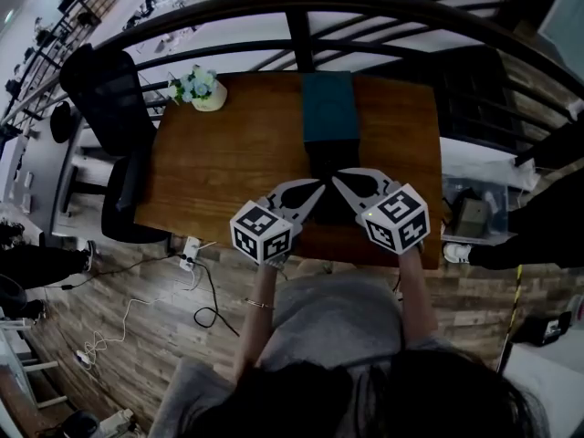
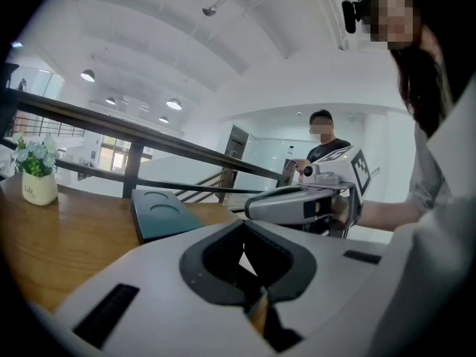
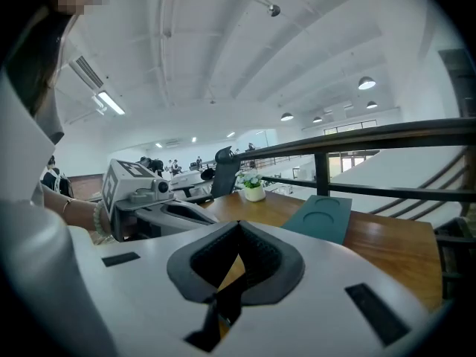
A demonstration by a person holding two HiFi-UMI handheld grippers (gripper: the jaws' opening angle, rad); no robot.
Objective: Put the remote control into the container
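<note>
A teal container (image 1: 329, 108) lies on the wooden table (image 1: 228, 162) at the far middle; its flat top with two round dents shows in the left gripper view (image 2: 160, 214) and the right gripper view (image 3: 321, 216). A dark shape (image 1: 326, 161) sits just in front of it; I cannot tell whether it is the remote control. My left gripper (image 1: 317, 188) and right gripper (image 1: 338, 180) hover side by side over the table's near edge, tips pointing at each other, a short way before the container. Both are shut with nothing between the jaws.
A white pot with flowers (image 1: 208, 94) stands at the table's far left corner. A black chair (image 1: 114, 108) is left of the table, a dark railing (image 1: 301, 26) runs behind it. Cables (image 1: 196, 281) lie on the floor. A person (image 2: 321, 143) stands in the background.
</note>
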